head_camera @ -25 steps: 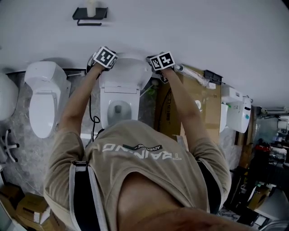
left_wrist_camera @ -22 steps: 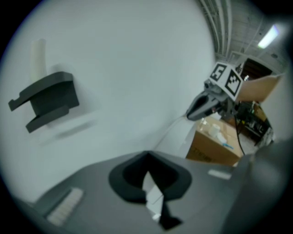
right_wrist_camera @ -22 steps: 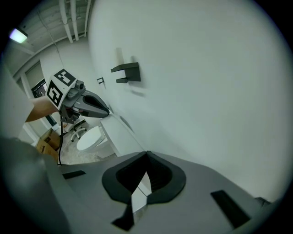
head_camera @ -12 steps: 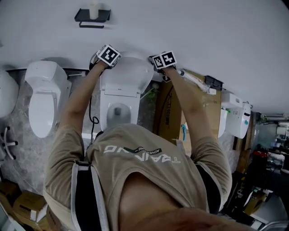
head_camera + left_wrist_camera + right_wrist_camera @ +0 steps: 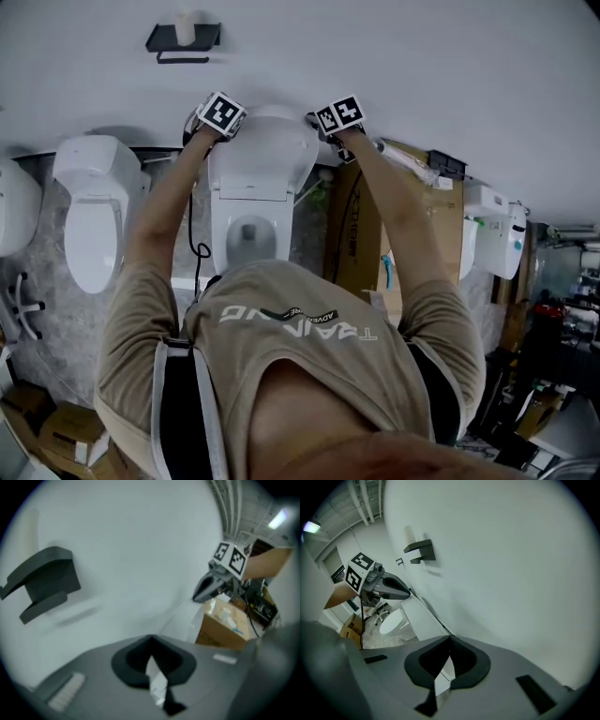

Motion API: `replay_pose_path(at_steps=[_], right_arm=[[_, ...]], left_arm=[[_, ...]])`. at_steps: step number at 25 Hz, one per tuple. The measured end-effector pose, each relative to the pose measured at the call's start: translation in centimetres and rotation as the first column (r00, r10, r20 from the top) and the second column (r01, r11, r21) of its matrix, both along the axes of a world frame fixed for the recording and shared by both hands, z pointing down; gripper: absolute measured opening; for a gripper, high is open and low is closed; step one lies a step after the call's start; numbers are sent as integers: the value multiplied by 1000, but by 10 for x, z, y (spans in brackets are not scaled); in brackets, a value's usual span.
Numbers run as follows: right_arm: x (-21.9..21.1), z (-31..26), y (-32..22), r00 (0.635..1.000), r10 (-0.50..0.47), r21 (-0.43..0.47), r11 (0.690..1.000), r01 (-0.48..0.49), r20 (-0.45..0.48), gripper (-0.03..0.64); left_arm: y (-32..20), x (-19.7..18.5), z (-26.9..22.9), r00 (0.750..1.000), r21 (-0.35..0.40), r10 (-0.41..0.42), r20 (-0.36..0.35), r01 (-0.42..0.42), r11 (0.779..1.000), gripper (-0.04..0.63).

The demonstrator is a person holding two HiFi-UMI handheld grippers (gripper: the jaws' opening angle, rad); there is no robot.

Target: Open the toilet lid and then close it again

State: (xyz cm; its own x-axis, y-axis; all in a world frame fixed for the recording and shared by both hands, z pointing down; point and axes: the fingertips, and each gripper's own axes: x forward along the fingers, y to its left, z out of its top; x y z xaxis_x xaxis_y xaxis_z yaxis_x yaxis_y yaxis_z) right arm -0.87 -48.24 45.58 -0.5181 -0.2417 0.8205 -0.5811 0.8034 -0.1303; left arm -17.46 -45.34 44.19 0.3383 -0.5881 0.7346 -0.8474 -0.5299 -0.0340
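The toilet lid (image 5: 262, 155) has been tipped slightly further back and is now stood almost upright against the wall (image 5: 403, 66); its upper rim is clamped by the left gripper (image 5: 151, 670) and right gripper (image 5: 444, 670); opening is judged nearly done, closing still owed.

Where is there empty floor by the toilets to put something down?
Between the left toilet and the middle toilet the grey floor is bare, except a black cable. Right of the middle toilet a cardboard box crowds it.
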Motion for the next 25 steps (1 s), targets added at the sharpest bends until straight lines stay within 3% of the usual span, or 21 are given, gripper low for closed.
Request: replay_pose_path(at_steps=[5,9,16,22,25], right_arm=[[4,-3,3,998,-58,10,998,58,-40,9],[2,-15,-7,998,-41,40,998,42,-40,9],[-13,-17,-23,998,-17,158,987,27,-62,9],[-29,0,-21,996,-29,64,997,35,-85,9],[-26,5,-13,983,-102,13,994,106,-154,9]], left_arm=[[8,1,-1,998,2,-23,-55,23,1000,3],[23,-2,-3,998,3,-23,-63,23,1000,3],[54,18,-4,989,-26,31,-143,-35,999,3],[63,19,12,991,-79,57,-123,-67,995,3],[67,23,14,988,-93,78,-133,-91,992,3]])
